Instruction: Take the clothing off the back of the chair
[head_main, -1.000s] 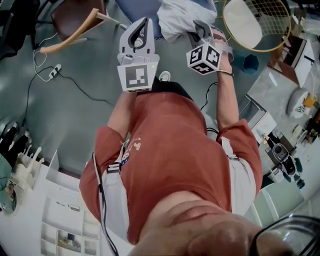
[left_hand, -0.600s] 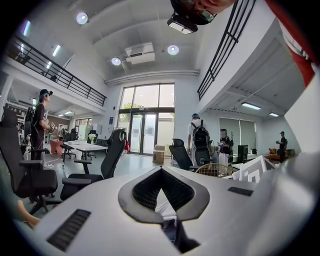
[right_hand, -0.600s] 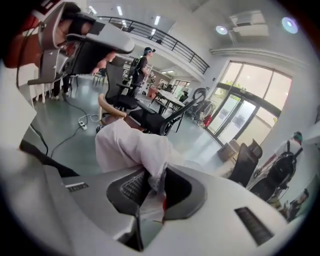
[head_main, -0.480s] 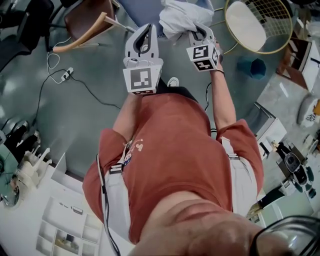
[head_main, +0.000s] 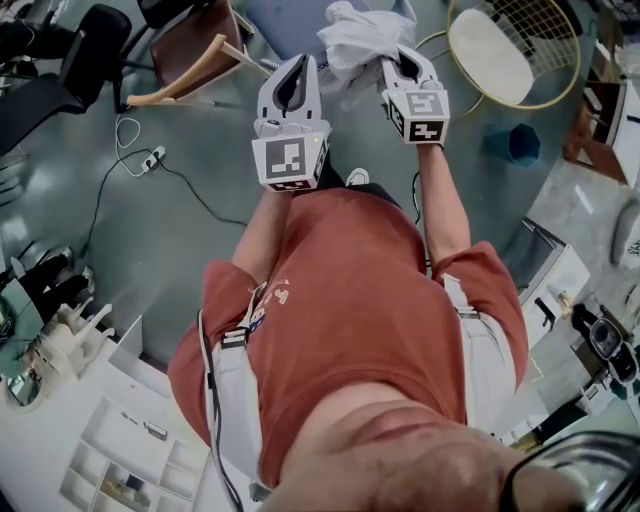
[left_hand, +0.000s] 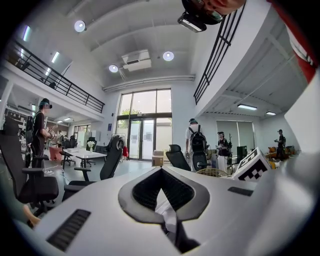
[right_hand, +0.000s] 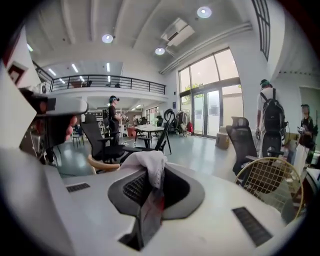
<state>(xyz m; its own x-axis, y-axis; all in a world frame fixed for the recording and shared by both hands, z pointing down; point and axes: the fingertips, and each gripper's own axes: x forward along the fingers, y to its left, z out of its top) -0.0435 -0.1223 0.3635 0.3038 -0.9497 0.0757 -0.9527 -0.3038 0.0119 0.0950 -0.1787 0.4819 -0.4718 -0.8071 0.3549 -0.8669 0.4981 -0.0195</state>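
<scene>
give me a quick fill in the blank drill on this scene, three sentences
1. The crumpled white garment is pinched by ____ grippers, the left gripper and the right gripper.
2. In the head view, the round gold wire chair stands to the garment's ____.
3. The right gripper's jaws are ____ on the garment.
Missing words: both; right; shut

Clothing (head_main: 352, 38) white; marker cubes (head_main: 290, 162) black-white squares; shirt (head_main: 350, 300) rust-red; floor (head_main: 150, 250) grey-green; wire chair (head_main: 550, 30) gold.
</scene>
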